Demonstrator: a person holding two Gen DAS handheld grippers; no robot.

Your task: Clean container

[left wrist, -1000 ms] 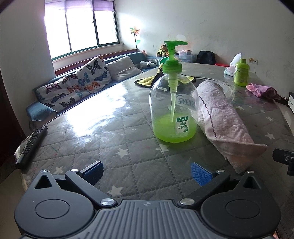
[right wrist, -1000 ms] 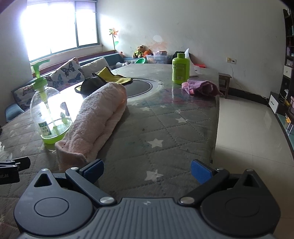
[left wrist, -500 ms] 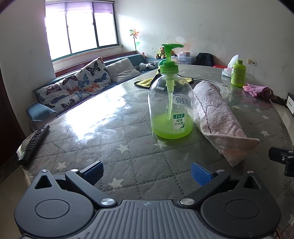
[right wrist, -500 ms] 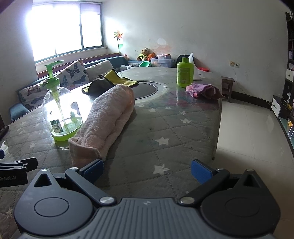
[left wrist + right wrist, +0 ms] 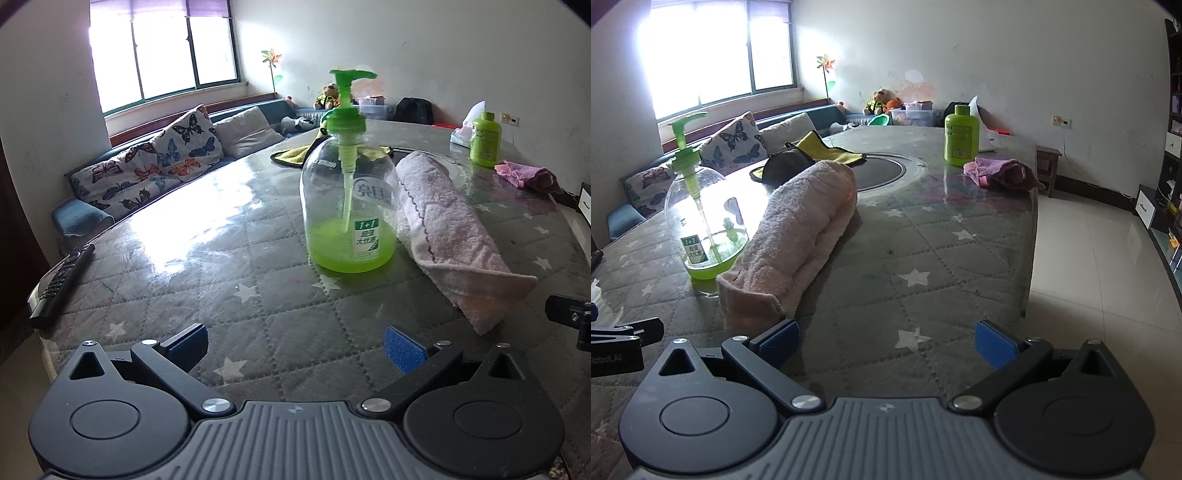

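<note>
The left gripper (image 5: 295,345) hangs low over the near table (image 5: 229,258) edge, jaws spread wide and holding nothing, aimed at the pump bottle (image 5: 349,206). The right gripper (image 5: 886,341) is likewise wide and empty, its left pad just short of the rolled pink towel (image 5: 801,236). The bottle stands upright, touching that towel's side. Farther back lie a yellow cloth (image 5: 827,151), a green bottle (image 5: 960,134) and a purple rag (image 5: 1001,173)
</note>
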